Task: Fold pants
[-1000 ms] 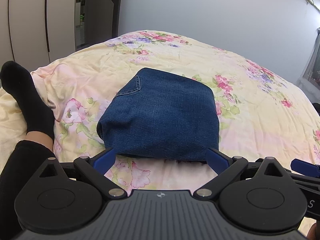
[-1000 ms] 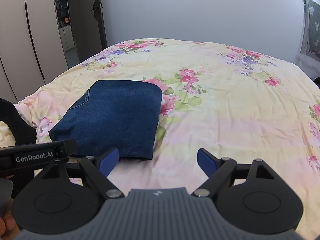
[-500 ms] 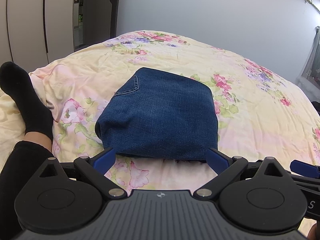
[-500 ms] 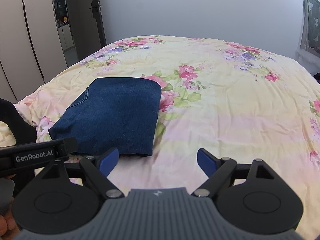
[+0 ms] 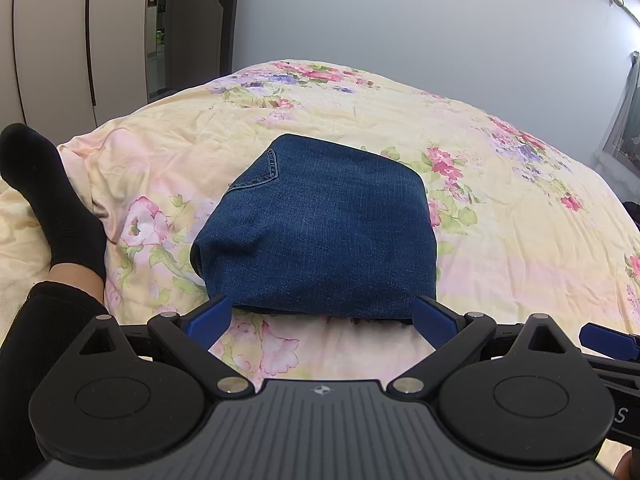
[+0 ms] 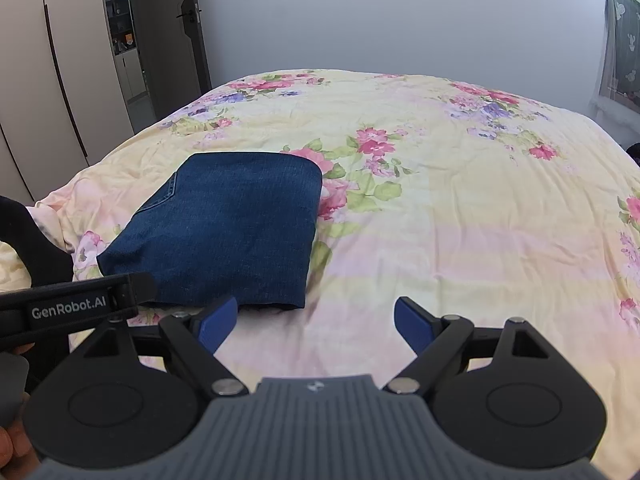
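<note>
Floral bed (image 6: 460, 240) carrying the pants (image 5: 320, 232), already folded into a compact stack; left hand-held gripper (image 5: 320, 318) and right hand-held gripper (image 6: 316, 316) both spread, empty, just short of it.

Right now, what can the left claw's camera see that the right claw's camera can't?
Only the left view shows the whole black sock with the bare ankle, and its own open left claw. Only the right view shows a GenRobot.AI label and the curtain's pale shapes, past the open right claw. Both show the folded jeans lying untouched on the flowered quilt.
</note>
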`<state>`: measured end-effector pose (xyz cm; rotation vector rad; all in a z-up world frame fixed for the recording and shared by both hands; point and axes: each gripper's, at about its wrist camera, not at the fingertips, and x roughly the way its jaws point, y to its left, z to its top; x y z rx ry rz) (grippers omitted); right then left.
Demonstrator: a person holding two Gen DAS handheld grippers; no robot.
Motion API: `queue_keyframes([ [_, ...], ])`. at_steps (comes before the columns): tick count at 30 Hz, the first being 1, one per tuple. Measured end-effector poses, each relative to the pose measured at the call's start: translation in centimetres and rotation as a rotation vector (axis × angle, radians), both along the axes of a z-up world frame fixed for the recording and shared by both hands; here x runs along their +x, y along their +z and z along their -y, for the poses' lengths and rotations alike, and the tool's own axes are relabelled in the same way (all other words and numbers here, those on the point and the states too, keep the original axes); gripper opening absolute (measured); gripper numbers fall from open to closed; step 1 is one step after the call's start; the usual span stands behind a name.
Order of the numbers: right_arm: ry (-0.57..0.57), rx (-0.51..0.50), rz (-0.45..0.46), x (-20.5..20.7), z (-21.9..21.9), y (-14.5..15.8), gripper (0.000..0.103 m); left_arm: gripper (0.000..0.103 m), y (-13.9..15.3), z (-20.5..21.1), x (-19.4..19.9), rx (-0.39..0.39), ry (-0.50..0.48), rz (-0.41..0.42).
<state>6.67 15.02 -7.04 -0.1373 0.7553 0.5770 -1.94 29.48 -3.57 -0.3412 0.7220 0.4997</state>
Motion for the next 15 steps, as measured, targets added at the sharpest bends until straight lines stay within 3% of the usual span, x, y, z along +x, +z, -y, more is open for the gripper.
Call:
queue_keyframes([
  [15, 0.001, -0.003, -0.007, -0.34, -0.05, -0.5, 0.082, 0.103, 0.0, 0.08, 0.09, -0.006, -0.022, 0.008],
])
